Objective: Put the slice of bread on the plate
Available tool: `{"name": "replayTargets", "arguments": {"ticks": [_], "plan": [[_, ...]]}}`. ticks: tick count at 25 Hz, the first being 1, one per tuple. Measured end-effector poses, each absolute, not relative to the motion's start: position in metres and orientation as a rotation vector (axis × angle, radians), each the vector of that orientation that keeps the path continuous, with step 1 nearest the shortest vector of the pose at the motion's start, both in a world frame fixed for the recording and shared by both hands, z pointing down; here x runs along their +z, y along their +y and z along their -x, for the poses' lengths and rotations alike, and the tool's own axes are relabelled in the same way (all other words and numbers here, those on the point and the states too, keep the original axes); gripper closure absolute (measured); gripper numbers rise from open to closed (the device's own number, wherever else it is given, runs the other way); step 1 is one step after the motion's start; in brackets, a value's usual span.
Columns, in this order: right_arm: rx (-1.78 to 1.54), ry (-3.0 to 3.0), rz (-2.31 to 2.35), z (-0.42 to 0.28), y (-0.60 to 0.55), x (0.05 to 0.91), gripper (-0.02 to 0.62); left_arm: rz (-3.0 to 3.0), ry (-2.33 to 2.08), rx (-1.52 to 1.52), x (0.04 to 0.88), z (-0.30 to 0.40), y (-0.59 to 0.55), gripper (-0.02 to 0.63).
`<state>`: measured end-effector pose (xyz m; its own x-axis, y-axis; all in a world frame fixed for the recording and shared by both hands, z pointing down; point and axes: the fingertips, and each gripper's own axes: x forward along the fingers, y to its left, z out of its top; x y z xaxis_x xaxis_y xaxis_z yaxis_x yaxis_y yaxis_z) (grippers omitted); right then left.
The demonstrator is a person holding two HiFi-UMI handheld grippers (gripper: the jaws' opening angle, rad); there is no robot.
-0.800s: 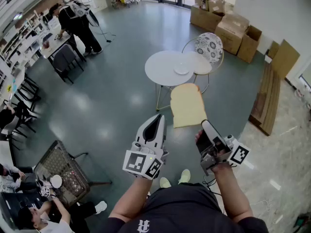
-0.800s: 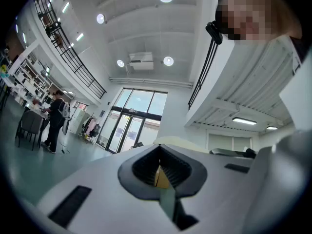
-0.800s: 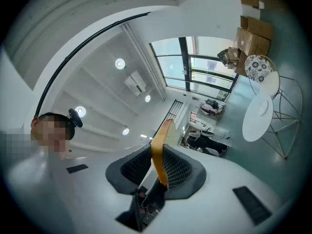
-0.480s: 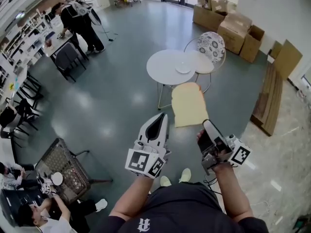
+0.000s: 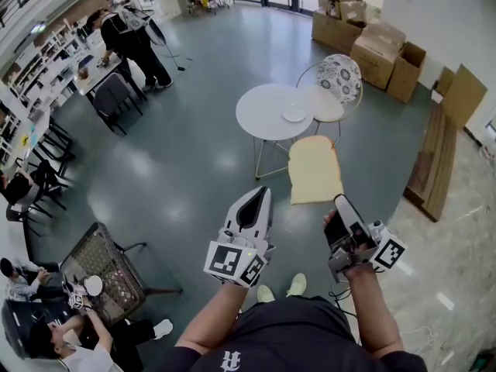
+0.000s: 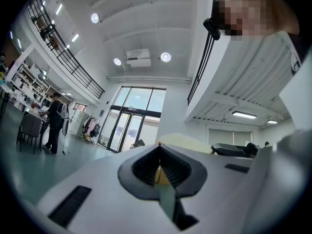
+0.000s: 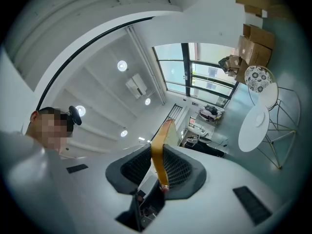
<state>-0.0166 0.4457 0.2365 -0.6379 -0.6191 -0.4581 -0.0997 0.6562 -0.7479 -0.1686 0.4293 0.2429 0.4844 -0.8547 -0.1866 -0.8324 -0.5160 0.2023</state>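
Grey-green floor (image 5: 178, 161) fills most of the head view, with a round white table (image 5: 263, 111) at upper centre and the small white plate (image 5: 294, 114) near its right edge, beside a patterned chair (image 5: 338, 76). The slice of bread (image 5: 315, 169) hangs in the air just below the table in the frame, well apart from the plate.

The right gripper (image 5: 339, 204) clamps the slice by its lower edge. In the right gripper view the bread (image 7: 160, 152) shows edge-on, pinched between the ribbed pads and sticking out past them. Gripping one edge likely leaves the broad face free to be laid flat on the plate, and the slice is carried ahead of the body toward the table.

The left gripper (image 5: 256, 201) is at lower centre, and in the left gripper view its jaws are together on nothing. It seems merely held out of the way.

Compared with the earlier head view, the slice and the right gripper sit further right in the frame. The grip on the bread looks unchanged, and the plate is still bare.
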Motion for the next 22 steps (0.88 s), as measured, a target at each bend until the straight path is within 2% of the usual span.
{"name": "replayTargets", "arguments": {"ticks": [9, 14, 22], "plan": [[-0.913, 2.127, 0.537, -0.089, 0.398, 0.22, 0.515, -2.638, -1.518, -0.367, 0.226, 0.065, 0.38, 0.601], [-0.885, 2.148, 0.553, -0.158, 0.339, 0.224, 0.515, -2.632, -1.532, -0.347, 0.229, -0.001, 0.316, 0.601], [-0.853, 2.118, 0.557, -0.177, 0.361, 0.219, 0.515, -2.68, -1.5, -0.34, 0.219, -0.02, 0.331, 0.601]]}}
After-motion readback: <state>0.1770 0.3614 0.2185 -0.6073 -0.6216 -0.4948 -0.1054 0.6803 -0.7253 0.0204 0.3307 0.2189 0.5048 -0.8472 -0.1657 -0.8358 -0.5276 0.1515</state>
